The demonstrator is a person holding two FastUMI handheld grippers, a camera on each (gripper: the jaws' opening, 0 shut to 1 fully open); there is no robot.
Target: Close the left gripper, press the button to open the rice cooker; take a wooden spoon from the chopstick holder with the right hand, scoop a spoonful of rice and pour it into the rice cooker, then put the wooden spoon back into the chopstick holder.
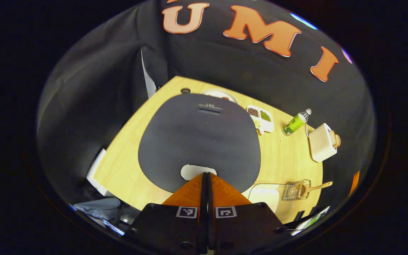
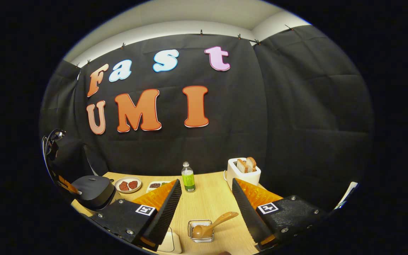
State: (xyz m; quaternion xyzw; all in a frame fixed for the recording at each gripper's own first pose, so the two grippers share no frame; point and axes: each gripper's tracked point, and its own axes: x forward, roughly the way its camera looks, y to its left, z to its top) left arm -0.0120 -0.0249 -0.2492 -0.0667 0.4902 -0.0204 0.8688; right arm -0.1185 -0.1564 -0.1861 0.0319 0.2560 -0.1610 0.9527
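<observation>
Left gripper (image 1: pixel 205 174): my fingers pressed together, tips over the rice cooker (image 1: pixel 198 141) button (image 1: pixel 197 171).
Right gripper (image 2: pixel 207 196): mine, spread wide.
Wooden spoon (image 2: pixel 211 225): one, in chopstick holder (image 2: pixel 200 232), open table (image 2: pixel 207 202) around.

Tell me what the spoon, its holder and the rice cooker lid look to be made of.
Spoon: wood, a smooth light brown with a soft sheen on the bowl.
Holder: looks like thin metal wire, silvery and shiny, with open sides you can see through.
Rice cooker lid: probably plastic, dark grey and matte, with a fine woven-looking texture; the left gripper, shut, sits at its pale button.
</observation>
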